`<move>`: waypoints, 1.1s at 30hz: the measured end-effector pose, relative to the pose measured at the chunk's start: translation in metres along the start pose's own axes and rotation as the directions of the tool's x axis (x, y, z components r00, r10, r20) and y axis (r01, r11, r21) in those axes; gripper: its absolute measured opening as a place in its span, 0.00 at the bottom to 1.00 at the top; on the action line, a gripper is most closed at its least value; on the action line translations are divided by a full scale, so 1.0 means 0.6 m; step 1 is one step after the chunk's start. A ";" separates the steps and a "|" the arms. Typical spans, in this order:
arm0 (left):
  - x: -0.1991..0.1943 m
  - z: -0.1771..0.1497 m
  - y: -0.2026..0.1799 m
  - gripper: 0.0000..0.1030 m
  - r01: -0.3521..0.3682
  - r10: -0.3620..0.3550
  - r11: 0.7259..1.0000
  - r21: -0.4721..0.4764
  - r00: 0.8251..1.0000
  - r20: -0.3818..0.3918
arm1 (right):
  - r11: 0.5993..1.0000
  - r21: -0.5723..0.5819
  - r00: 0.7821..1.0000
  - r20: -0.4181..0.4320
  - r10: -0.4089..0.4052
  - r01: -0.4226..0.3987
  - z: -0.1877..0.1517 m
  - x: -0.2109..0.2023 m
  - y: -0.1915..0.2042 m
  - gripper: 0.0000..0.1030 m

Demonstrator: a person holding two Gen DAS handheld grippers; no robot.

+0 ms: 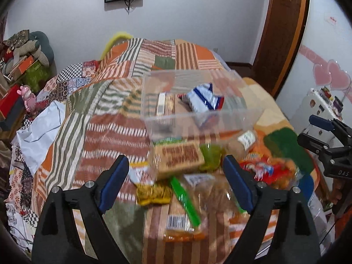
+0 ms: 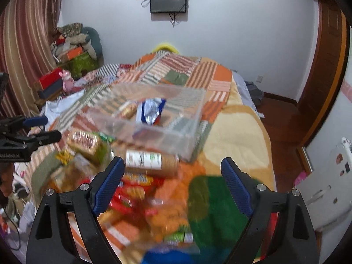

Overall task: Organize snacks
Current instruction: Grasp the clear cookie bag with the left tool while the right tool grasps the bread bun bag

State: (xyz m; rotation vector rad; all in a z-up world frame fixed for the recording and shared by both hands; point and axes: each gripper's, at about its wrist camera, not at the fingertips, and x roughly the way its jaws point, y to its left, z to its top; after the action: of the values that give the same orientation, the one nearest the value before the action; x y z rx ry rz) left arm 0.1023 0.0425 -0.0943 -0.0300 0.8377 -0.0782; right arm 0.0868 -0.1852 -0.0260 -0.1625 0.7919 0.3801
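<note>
A clear plastic bin [image 1: 198,118] sits on the bed and holds a white and blue snack bag [image 1: 204,98] and a biscuit pack [image 1: 166,103]. In front of it lies a heap of snacks: a brown cracker pack [image 1: 178,157], a clear bag with a green strip [image 1: 198,200], a red packet [image 1: 264,171]. My left gripper [image 1: 176,182] is open and empty above the heap. My right gripper [image 2: 172,184] is open and empty over red and orange packets [image 2: 136,189]. The bin [image 2: 154,129] and a labelled tube [image 2: 151,160] show in the right wrist view.
A patchwork quilt [image 1: 110,121] covers the bed. A white sheet [image 1: 39,132] lies at its left. Boxes and cushions [image 1: 24,57] are piled at the far left. A wooden door [image 1: 283,22] and a small white fridge [image 1: 319,110] stand at the right.
</note>
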 end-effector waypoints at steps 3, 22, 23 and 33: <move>0.006 -0.018 -0.005 0.85 0.005 -0.005 1.000 0.001 1.000 -0.020 | 1.000 0.014 0.999 -0.040 -0.007 0.008 -0.028 0.007 -0.005 0.85; 0.094 -0.053 -0.064 0.86 0.091 -0.089 0.996 0.003 0.983 -0.160 | 0.997 0.082 0.985 -0.169 0.021 -0.007 -0.101 0.044 -0.030 0.85; 0.098 -0.053 -0.067 0.87 0.087 -0.085 0.996 0.007 0.983 -0.162 | 0.996 0.090 0.985 -0.171 0.033 -0.017 -0.103 0.045 -0.031 0.84; 0.128 -0.057 -0.066 0.96 0.079 -0.084 0.996 -0.040 0.983 -0.164 | 0.982 0.133 0.973 -0.169 0.156 -0.134 -0.109 0.052 -0.030 0.57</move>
State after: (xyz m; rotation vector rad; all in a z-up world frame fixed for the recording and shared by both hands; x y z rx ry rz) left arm 0.1256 -0.0029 -0.1717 -0.0907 1.0041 -0.1450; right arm 0.0704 -0.2118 -0.0937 -0.0246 1.0054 0.4587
